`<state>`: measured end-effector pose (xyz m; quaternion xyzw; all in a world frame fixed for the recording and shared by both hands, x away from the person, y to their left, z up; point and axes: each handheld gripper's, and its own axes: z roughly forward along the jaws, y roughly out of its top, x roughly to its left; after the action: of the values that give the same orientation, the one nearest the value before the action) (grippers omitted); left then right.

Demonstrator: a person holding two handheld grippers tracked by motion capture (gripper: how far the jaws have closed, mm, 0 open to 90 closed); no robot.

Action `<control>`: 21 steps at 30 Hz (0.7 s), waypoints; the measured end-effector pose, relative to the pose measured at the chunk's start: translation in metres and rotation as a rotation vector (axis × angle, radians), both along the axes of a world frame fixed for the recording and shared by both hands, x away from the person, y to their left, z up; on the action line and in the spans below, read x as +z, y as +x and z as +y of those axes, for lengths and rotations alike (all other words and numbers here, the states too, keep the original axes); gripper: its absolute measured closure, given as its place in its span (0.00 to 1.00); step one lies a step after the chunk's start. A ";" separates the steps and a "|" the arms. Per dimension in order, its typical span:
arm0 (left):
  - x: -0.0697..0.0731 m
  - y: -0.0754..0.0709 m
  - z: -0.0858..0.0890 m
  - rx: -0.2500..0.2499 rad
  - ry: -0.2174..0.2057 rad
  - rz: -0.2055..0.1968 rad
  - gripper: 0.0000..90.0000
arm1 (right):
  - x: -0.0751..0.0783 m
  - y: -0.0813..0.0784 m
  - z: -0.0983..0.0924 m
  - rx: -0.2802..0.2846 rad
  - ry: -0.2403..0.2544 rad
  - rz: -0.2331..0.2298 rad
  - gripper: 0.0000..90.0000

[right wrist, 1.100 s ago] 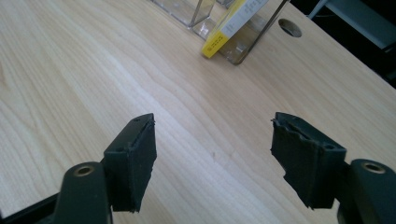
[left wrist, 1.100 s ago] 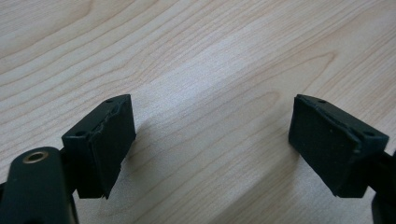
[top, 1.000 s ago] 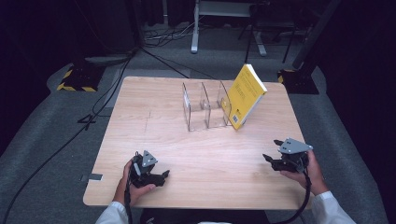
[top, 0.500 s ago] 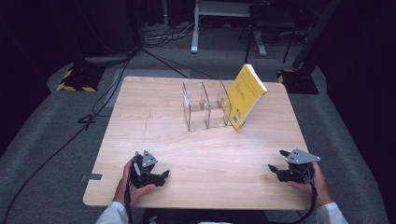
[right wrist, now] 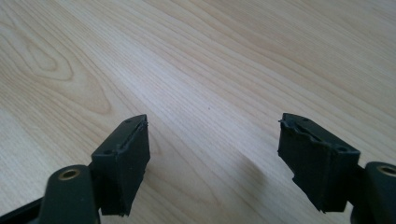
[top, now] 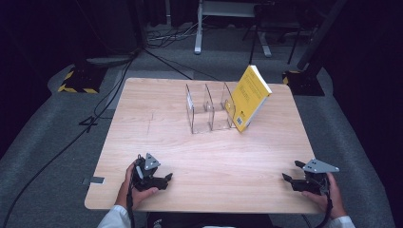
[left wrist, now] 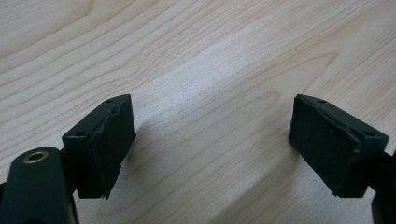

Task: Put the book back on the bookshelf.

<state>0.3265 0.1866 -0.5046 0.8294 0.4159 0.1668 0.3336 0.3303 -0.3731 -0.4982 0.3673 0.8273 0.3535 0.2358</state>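
Closest to me, my left hand-held gripper sits near the front edge of the desk, released with nothing between its jaws. My right hand-held gripper is at the front right corner; its jaws have just been opening and hold nothing. Loads of bare wood between them. Further back, a clear divider rack stands mid-desk, with a yellow book leaning against its right end. Its back-cover print is too small to read.

The clear rack stands at the far middle of the counter, with a yellow book leaning against its right side. In front of the rack, and to its left, bare wood lies open.
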 end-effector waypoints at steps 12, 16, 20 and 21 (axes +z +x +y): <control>0.000 0.000 0.000 0.000 0.000 0.000 0.17 | -0.006 -0.003 -0.012 -0.028 0.064 0.078 0.25; 0.000 0.000 0.000 0.000 0.000 0.000 0.17 | -0.006 -0.001 -0.013 -0.031 0.079 0.100 0.24; 0.000 0.000 0.000 0.002 -0.003 0.002 0.17 | -0.006 -0.001 -0.013 -0.031 0.079 0.100 0.24; 0.000 0.000 0.000 0.001 -0.001 0.001 0.17 | -0.006 -0.001 -0.013 -0.031 0.079 0.100 0.24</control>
<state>0.3262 0.1864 -0.5047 0.8290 0.4168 0.1664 0.3339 0.3295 -0.3863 -0.5044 0.4062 0.8177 0.3634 0.1851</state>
